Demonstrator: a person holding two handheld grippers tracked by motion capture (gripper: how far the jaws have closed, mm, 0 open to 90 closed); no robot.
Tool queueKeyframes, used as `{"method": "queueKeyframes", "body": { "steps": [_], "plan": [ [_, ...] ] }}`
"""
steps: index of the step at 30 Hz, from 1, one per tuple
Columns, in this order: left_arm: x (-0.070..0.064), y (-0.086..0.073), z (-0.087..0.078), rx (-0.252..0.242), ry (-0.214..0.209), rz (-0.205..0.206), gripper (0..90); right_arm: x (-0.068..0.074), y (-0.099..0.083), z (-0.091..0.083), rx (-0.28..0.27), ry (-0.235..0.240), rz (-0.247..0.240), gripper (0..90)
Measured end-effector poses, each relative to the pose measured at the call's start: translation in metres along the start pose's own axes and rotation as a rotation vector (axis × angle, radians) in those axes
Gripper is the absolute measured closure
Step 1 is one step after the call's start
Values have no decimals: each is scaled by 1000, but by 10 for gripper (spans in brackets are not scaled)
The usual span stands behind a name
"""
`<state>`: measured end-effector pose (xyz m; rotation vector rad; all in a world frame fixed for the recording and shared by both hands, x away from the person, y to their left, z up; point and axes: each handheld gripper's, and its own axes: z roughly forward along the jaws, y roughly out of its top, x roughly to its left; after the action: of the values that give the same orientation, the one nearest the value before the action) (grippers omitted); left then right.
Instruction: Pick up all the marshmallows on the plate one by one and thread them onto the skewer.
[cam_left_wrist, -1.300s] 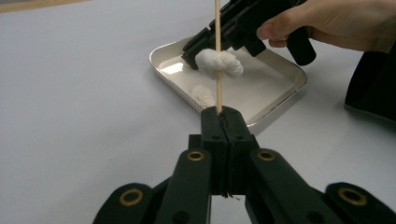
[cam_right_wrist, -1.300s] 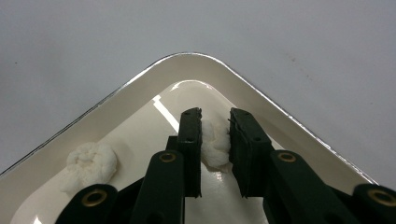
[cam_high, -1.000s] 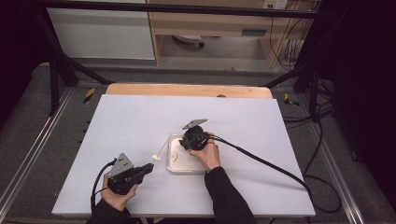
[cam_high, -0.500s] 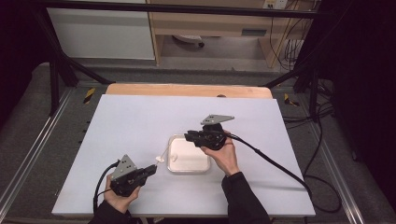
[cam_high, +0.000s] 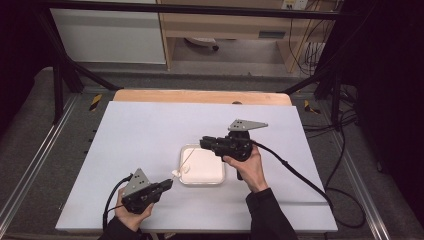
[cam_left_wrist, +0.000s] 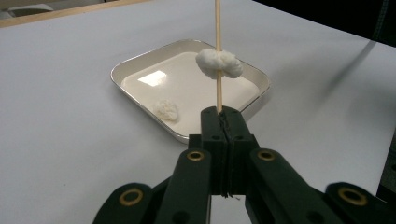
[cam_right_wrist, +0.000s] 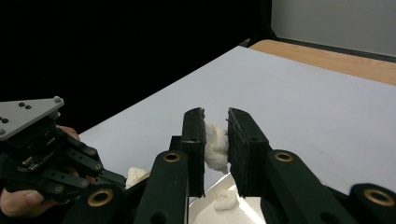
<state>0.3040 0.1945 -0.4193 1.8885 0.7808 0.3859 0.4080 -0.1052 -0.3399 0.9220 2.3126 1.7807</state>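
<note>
- High view: I am seeing the left gripper resting low at the near left of the white surface, with the right gripper raised above the far edge of the white tray.
- Left gripper view: my left jaws are pressing fully together on the lower end of a thin wooden skewer, which is standing upright from them.
- One white marshmallow is sitting threaded on the skewer, partway up, in front of the tray.
- A second white piece is lying inside the tray, near its near-left wall.
- Right gripper view: my right jaws are standing narrowly apart with a white marshmallow between them. It is touching the left pad; whether the right pad is touching it, I cannot tell.
- Another white piece is lying in the tray below these jaws.
- The left gripper is appearing at the lower left of that view, held by a hand.
</note>
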Motion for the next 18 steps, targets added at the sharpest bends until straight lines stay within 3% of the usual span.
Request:
{"method": "queueKeyframes", "body": {
  "steps": [5,18],
  "plan": [
    [-1,0,0,-1,-3,7,889,-1,-1,4,-5,33,27,770],
    [-3,1,-1,-9,-9,13,889,-2,-6,12,2,66,59,773]
  ]
}}
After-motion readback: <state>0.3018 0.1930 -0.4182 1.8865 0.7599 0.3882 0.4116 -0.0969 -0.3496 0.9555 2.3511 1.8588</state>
